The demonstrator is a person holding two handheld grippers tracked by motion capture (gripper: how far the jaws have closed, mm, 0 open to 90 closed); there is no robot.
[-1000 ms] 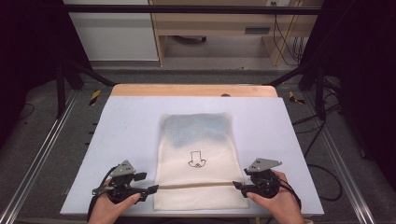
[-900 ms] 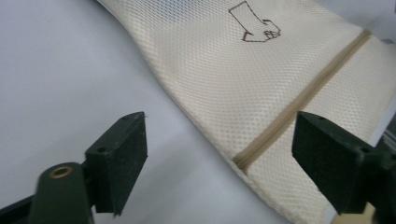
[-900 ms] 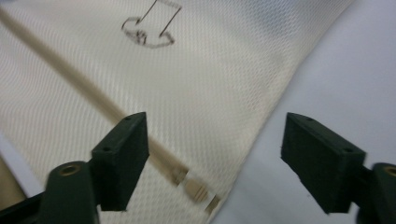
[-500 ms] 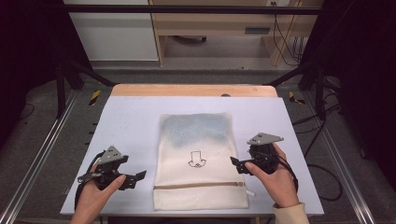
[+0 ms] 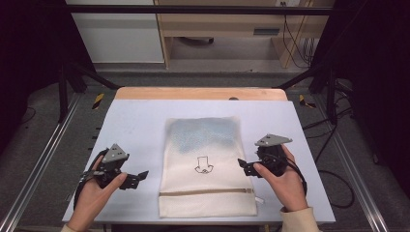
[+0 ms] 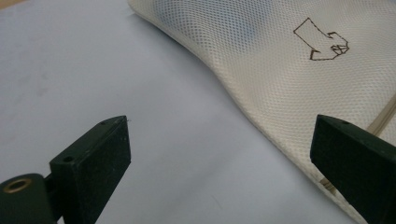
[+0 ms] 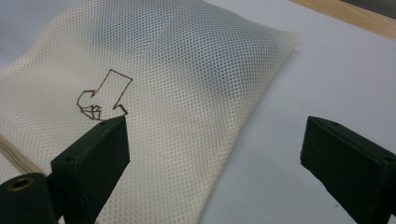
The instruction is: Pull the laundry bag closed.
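A cream mesh bag (image 5: 208, 164) lies flat in the middle of the white table, with a small outline logo (image 5: 203, 164), a zipper (image 5: 208, 192) near its front end and something bluish (image 5: 208, 133) inside its far half. My left gripper (image 5: 138, 176) is just left of the bag, apart from it. Its jaws have just been opening and stand open, nothing between them (image 6: 224, 140). My right gripper (image 5: 244, 166) is at the bag's right edge. Its jaws have also just been opening and stand wide above the mesh and table, pressing on nothing (image 7: 217, 144).
The white table top (image 5: 135, 125) ends in a wooden strip (image 5: 193, 93) at the far side. Metal rails (image 5: 43, 159) run along both sides over the grey floor. A cabinet (image 5: 116, 34) and cables (image 5: 290, 34) stand beyond the table.
Both grippers were at the bag's front corners by the zipper. They have opened, risen and drawn apart: the left outward to the left, the right farther up along the bag's right edge.
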